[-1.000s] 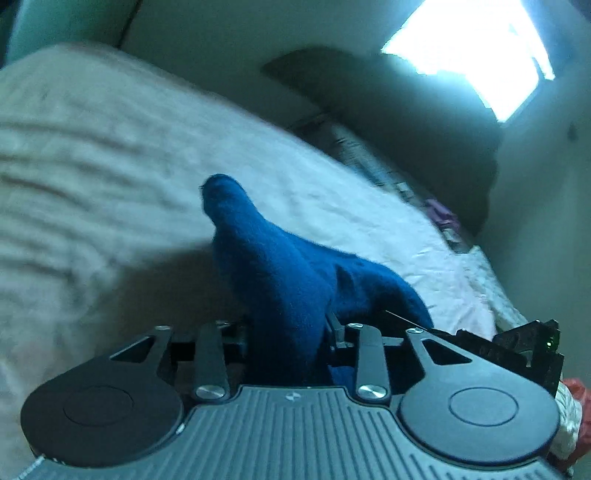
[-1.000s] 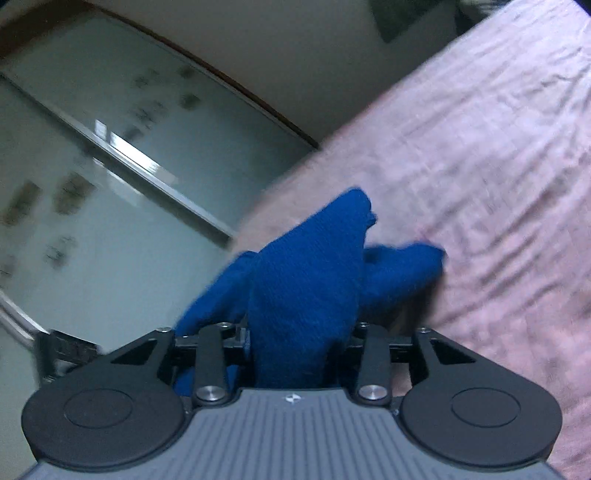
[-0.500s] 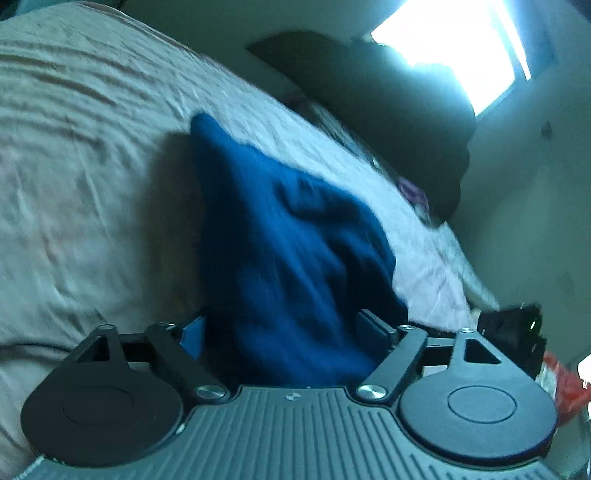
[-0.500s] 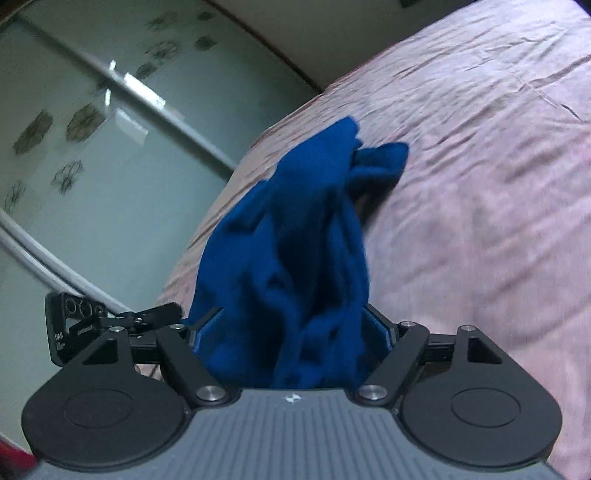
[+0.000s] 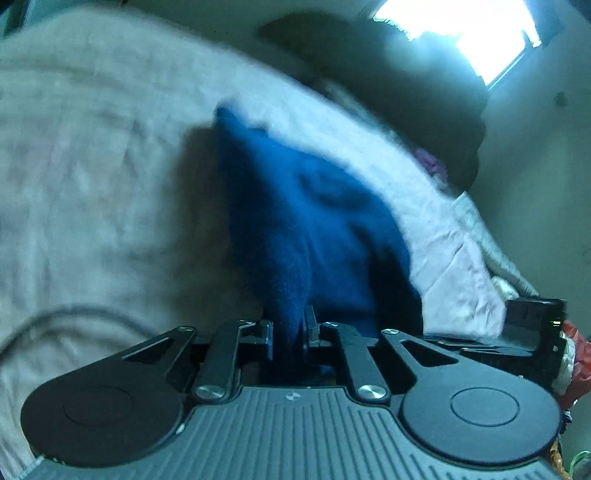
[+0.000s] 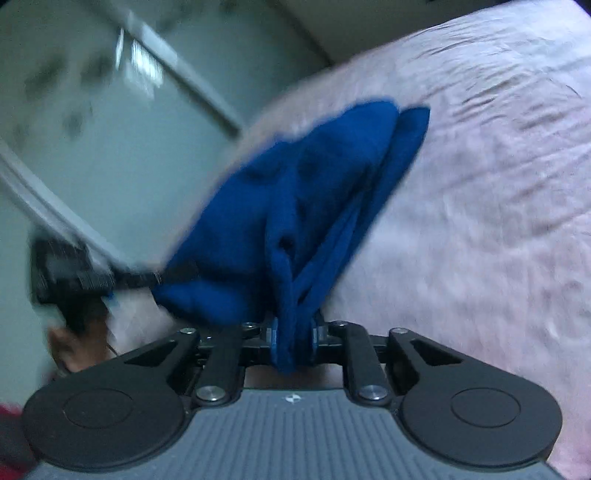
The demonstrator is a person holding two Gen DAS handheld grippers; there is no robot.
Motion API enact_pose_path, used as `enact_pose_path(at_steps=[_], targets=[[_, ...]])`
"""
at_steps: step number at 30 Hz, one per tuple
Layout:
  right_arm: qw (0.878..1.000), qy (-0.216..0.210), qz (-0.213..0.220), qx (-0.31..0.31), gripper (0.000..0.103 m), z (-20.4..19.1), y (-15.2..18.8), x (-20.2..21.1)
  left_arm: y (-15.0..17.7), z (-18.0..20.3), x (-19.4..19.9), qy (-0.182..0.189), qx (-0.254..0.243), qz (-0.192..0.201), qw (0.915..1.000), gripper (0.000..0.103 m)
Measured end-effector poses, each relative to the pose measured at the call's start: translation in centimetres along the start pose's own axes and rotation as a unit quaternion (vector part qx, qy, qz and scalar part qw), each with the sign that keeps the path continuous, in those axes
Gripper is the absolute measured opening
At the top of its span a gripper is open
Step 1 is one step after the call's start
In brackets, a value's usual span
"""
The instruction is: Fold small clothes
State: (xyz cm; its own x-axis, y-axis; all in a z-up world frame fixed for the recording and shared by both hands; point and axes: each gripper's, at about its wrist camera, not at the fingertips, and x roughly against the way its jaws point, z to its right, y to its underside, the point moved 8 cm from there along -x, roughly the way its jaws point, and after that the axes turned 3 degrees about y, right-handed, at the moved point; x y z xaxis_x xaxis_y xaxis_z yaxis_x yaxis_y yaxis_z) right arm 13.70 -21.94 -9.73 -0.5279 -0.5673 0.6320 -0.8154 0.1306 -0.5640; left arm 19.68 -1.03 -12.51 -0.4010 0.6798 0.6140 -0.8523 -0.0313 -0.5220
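A small dark blue garment (image 5: 295,221) hangs between both grippers above a pink bedsheet (image 5: 92,166). My left gripper (image 5: 288,336) is shut on one edge of it, with the cloth bunched between the fingers. My right gripper (image 6: 293,339) is shut on another edge of the blue garment (image 6: 295,192), which fans out ahead over the pink bedsheet (image 6: 480,184). The other gripper (image 6: 70,273) shows at the left of the right wrist view, and the other gripper (image 5: 532,325) at the right of the left wrist view. Both views are blurred by motion.
A dark headboard or pillow heap (image 5: 406,74) lies at the far end of the bed under a bright window (image 5: 461,26). A glass-fronted wardrobe (image 6: 92,110) stands beside the bed. Red and white items (image 5: 572,354) sit at the bed's right edge.
Both grippers were shut one second ago, opened wide half a second ago, and have closed again on the blue garment. The garment now spreads wider between them.
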Motion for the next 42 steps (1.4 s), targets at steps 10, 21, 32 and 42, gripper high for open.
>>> enact_pose_path(at_steps=[10, 21, 32, 42], targets=[[0.983, 0.097, 0.129, 0.084, 0.04, -2.7, -8.7, 2.9, -5.6, 3.2, 1.7, -0.09, -0.098, 0.096, 0.9865, 0.079], [0.982, 0.159, 0.086, 0.054, 0.042, 1.8, -12.3, -6.1, -9.0, 2.5, -7.5, -0.185, -0.169, 0.074, 0.9653, 0.083], [0.948, 0.233, 0.07, 0.203, 0.068, -2.4, -8.0, -5.4, -4.0, 4.4, -5.4, -0.214, -0.178, 0.089, 0.9562, 0.098], [0.938, 0.274, 0.091, 0.19, 0.072, -2.6, -6.4, -4.1, -2.1, 4.1, -4.5, -0.235, -0.168, 0.107, 0.9513, 0.103]])
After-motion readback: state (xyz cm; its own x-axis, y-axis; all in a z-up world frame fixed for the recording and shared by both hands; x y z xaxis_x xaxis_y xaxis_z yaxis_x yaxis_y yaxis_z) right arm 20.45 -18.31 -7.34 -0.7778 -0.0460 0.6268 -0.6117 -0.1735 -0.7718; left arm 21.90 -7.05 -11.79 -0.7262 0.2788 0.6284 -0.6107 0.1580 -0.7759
